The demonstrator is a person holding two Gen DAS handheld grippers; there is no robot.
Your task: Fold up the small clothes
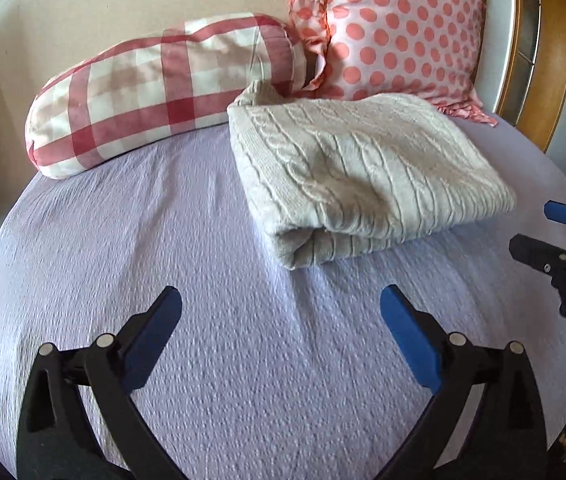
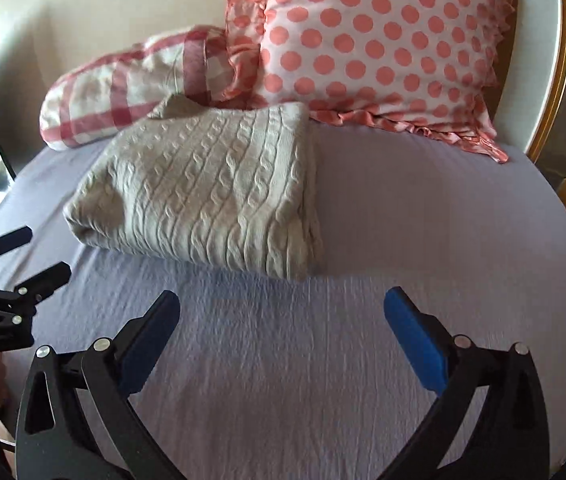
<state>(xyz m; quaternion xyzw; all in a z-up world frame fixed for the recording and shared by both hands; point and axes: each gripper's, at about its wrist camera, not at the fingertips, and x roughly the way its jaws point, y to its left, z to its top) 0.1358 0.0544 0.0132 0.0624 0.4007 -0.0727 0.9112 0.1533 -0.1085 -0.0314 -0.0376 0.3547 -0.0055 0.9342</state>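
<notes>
A cream cable-knit sweater lies folded into a thick rectangle on the lilac bedsheet, its far end touching the pillows. It also shows in the right wrist view. My left gripper is open and empty, hovering over the sheet short of the sweater's near folded edge. My right gripper is open and empty, also short of the sweater. Each gripper shows in the other's view: the right one at the right edge, the left one at the left edge.
A red-and-white checked bolster and a pink polka-dot pillow lie behind the sweater against the beige wall. A wooden headboard stands at the right. The bed's edge curves down at the left.
</notes>
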